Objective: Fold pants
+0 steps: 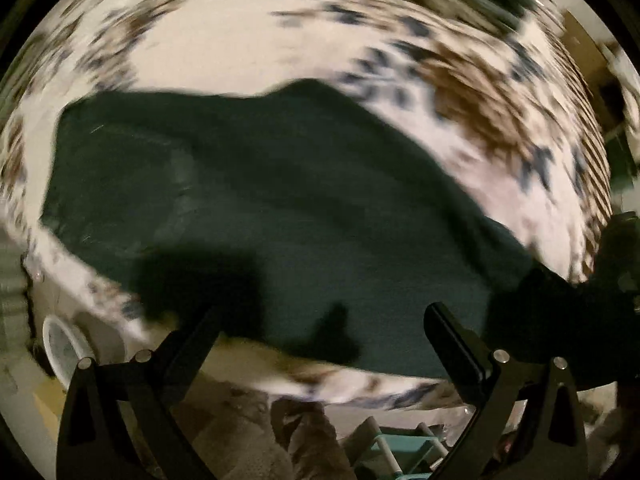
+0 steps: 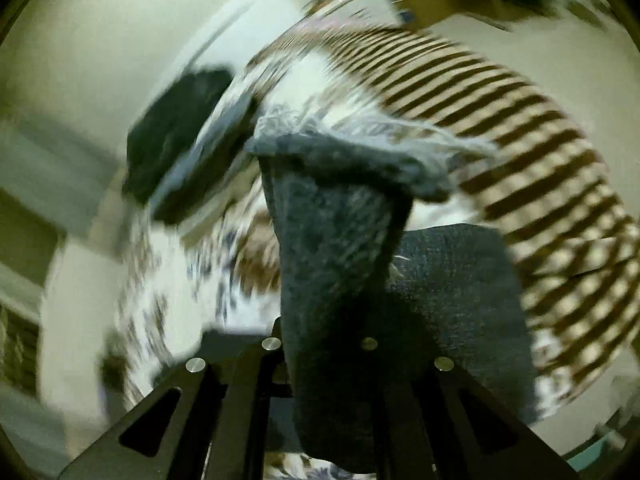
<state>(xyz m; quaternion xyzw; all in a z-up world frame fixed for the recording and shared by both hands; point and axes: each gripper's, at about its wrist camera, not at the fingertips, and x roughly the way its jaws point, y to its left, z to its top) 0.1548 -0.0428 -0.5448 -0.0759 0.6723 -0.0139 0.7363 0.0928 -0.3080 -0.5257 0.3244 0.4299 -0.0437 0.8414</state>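
The dark pants (image 1: 256,208) lie spread on a patterned bedspread (image 1: 224,36) in the left wrist view, blurred by motion. My left gripper (image 1: 324,320) is open above the pants' near edge, with nothing between its fingers. In the right wrist view, my right gripper (image 2: 332,344) is shut on a frayed leg end of the pants (image 2: 336,216), which stands up between the fingers and hides their tips. More dark fabric (image 2: 460,304) lies to its right.
The bedspread has brown and blue patches and a striped border (image 2: 532,152). A dark bundle (image 2: 176,132) lies at the bed's far side. Below the bed edge are a white round object (image 1: 60,344) and a teal rack (image 1: 404,444).
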